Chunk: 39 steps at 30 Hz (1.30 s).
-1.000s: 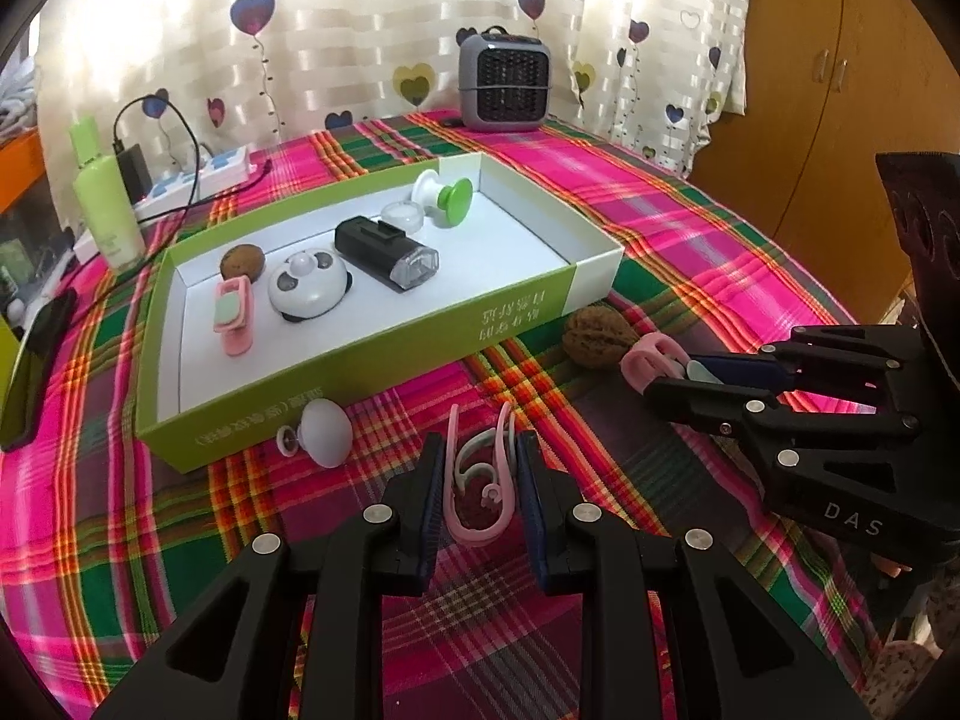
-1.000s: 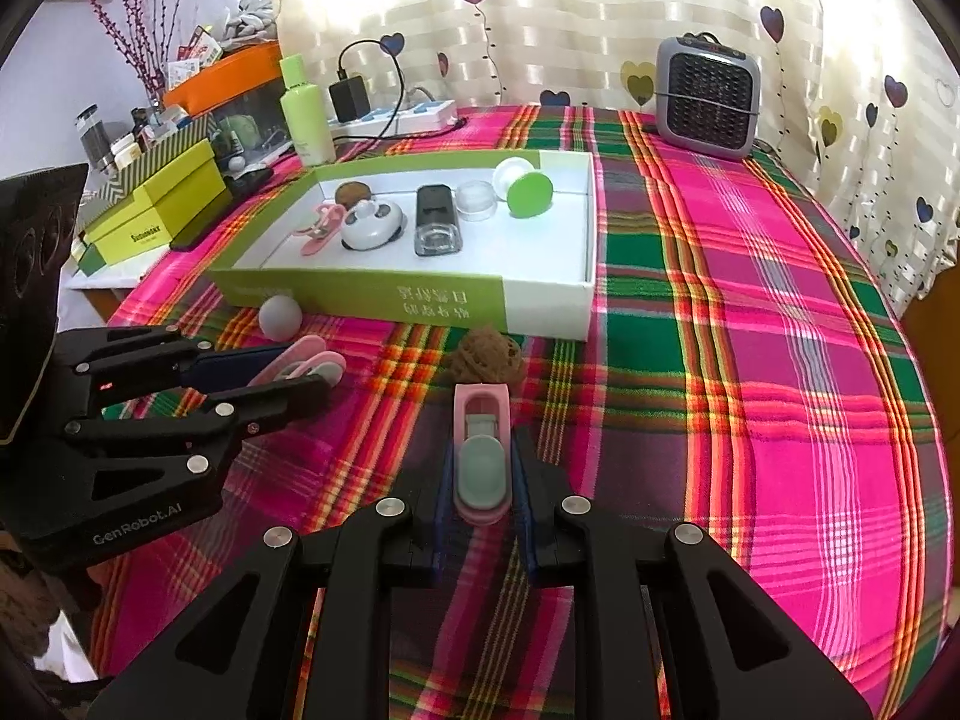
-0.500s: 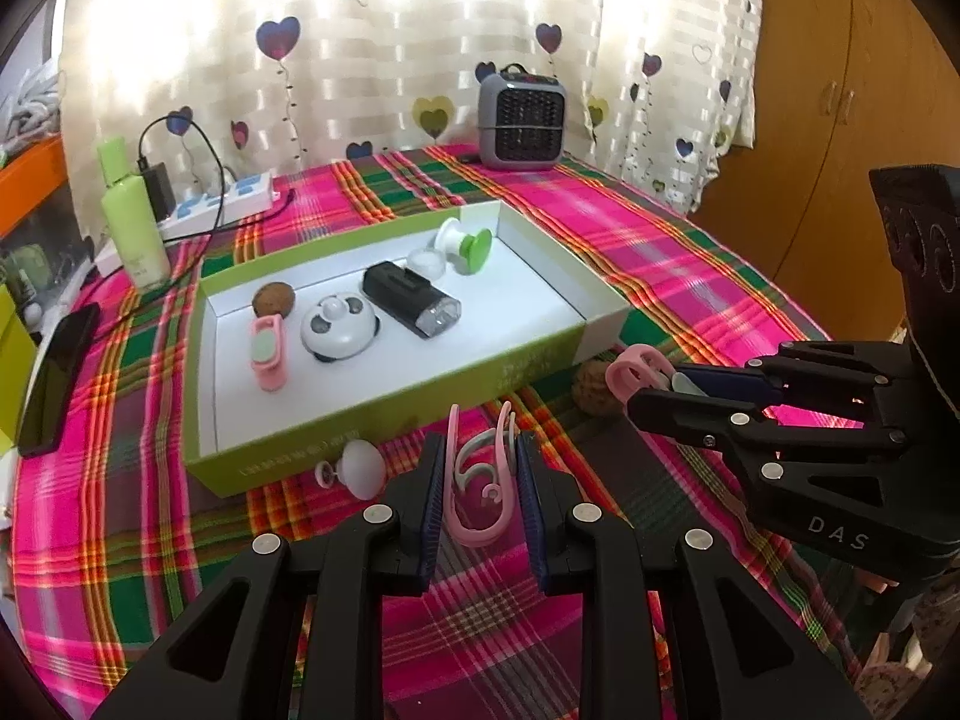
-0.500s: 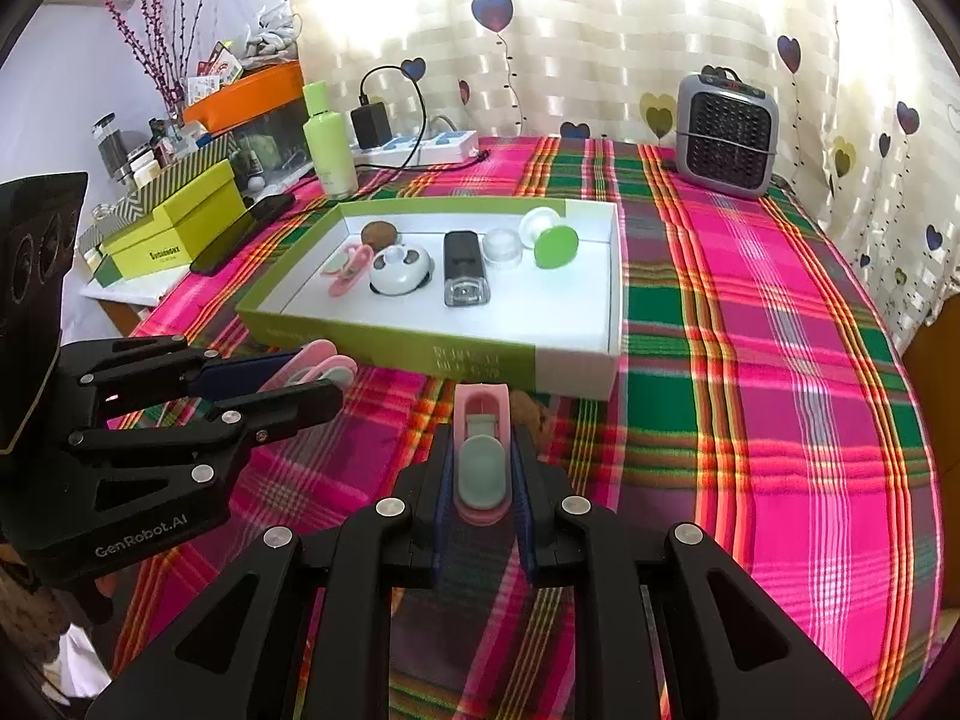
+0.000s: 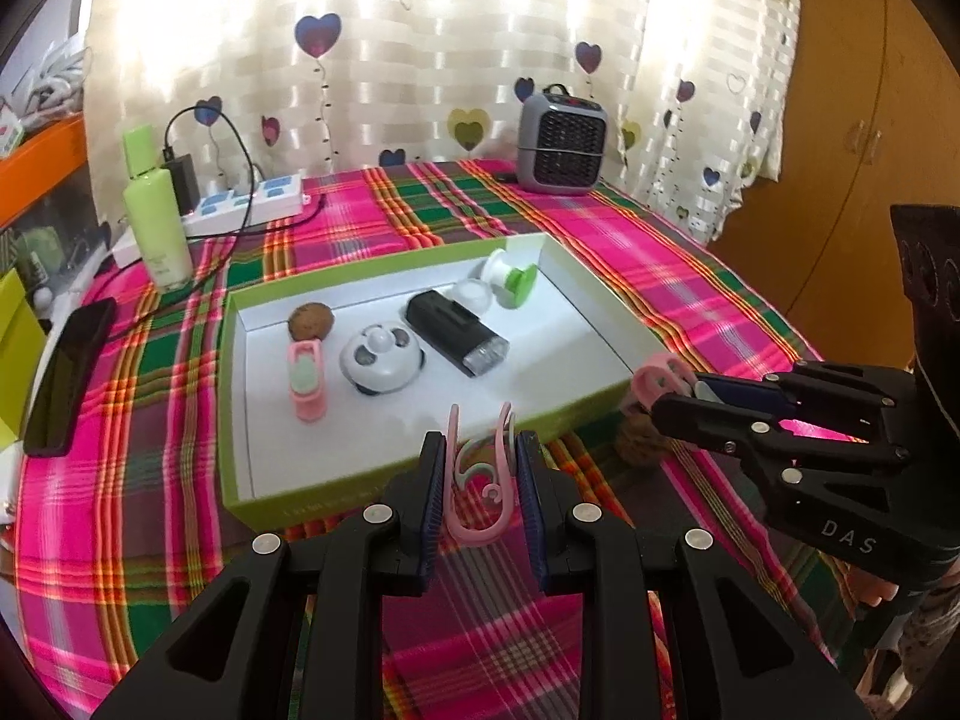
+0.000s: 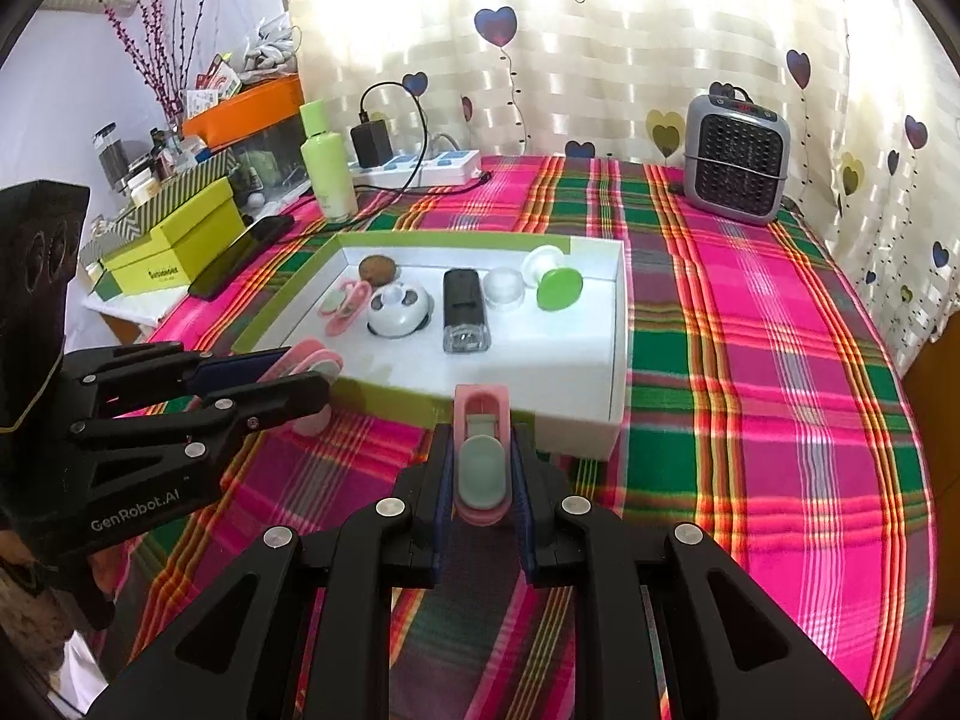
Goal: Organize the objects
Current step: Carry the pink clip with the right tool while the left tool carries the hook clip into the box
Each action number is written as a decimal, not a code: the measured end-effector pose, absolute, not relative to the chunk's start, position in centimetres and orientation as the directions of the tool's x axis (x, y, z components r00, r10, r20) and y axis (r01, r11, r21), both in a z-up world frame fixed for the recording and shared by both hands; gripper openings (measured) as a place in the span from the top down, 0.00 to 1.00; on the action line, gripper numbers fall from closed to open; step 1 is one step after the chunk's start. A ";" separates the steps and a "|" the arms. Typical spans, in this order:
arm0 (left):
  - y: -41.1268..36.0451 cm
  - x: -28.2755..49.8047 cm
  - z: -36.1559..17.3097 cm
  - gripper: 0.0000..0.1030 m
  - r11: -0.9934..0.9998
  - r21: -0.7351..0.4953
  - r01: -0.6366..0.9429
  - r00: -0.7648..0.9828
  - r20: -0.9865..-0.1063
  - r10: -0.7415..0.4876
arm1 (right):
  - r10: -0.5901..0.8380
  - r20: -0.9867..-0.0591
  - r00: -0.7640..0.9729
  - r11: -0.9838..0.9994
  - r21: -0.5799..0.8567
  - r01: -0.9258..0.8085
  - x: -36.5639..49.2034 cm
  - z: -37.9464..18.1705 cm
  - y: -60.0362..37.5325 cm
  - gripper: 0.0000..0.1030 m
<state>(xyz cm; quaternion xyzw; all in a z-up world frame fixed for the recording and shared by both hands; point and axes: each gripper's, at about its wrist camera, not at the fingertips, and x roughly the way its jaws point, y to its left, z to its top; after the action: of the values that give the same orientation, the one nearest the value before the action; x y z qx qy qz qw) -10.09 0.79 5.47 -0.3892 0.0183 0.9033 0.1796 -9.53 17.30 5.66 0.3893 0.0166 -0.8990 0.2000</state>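
My left gripper [image 5: 480, 450] is shut on a pink clip [image 5: 480, 480], held above the near rim of the green-and-white box [image 5: 372, 492]. My right gripper [image 6: 480, 450] is shut on a second pink clip with a grey-green pad [image 6: 480, 462], held just in front of the box's near wall [image 6: 528, 414]. The box holds a third pink clip [image 5: 307, 381], a walnut [image 5: 311, 320], a white round gadget [image 5: 381, 360], a black light [image 5: 456, 333], a clear cap [image 5: 474, 295] and a green-and-white spool [image 5: 510, 276]. The right gripper also shows in the left wrist view [image 5: 666, 396], the left gripper in the right wrist view [image 6: 312, 378].
A walnut [image 5: 639, 447] lies on the plaid cloth outside the box, under the right gripper. A white knob [image 6: 312, 420] lies by the box's near left corner. A heater [image 6: 735, 165], power strip [image 6: 420, 165], green bottle [image 6: 327, 171] and phone [image 5: 69, 366] stand around.
Both grippers have risen and moved forward towards the box with their clips held. The box now looks closer and is seen from higher up.
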 end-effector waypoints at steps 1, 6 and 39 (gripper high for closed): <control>0.7 -10.4 5.5 0.79 -0.935 -0.109 -0.337 -0.632 -0.710 0.311 | -0.347 -0.707 -0.616 -0.920 0.130 0.369 -10.0 5.7 17.4 0.82; 0.4 -11.8 5.6 0.79 -0.942 -0.106 -0.319 -0.638 -0.711 0.296 | -0.345 -0.705 -0.619 -0.922 0.133 0.362 -11.5 6.1 17.6 0.82; 0.4 -16.9 3.6 0.79 -0.949 -0.147 -0.277 -0.594 -0.750 0.290 | -0.305 -0.755 -0.581 -0.929 0.103 0.354 -18.2 4.2 16.7 0.82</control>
<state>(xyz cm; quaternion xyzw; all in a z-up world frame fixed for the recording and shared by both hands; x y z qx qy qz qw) -16.87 0.36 3.58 -0.4216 -0.0075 0.8927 0.1588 -18.16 16.67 4.24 0.4187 0.0292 -0.8885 0.1855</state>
